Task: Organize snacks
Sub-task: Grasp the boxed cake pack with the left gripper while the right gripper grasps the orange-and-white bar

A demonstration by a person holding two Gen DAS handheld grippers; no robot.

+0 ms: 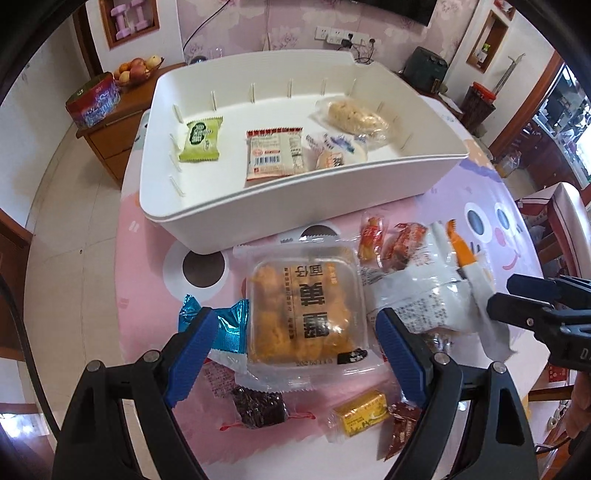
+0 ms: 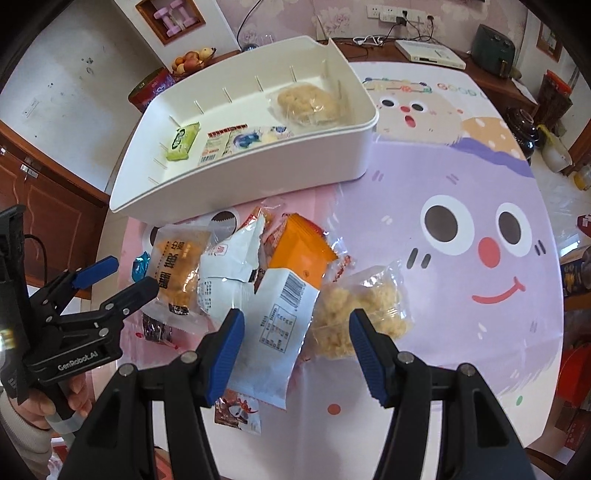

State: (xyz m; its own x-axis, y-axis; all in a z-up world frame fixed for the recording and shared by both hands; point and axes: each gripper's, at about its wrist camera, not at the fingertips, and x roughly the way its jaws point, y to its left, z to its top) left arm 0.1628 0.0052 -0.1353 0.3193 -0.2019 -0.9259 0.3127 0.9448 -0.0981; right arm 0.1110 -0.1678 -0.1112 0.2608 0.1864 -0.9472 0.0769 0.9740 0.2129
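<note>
Left wrist view: left gripper (image 1: 295,332), jaws wide and empty, straddles the clear-tray cake pack (image 1: 306,314) at lower centre; close squarely across its sides. White bin (image 1: 295,199) sits above.

Right wrist view: right gripper (image 2: 295,350), spread, nothing held, hangs over the white barcode packet (image 2: 280,325); take one packet only.

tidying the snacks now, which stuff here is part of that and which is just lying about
Job: white bin; green packet inside; clear-tray pastry pack; white barcode packet; puffed-rice bag.

Lying about: fruit bowl; red tin; purple dumbbells.
</note>
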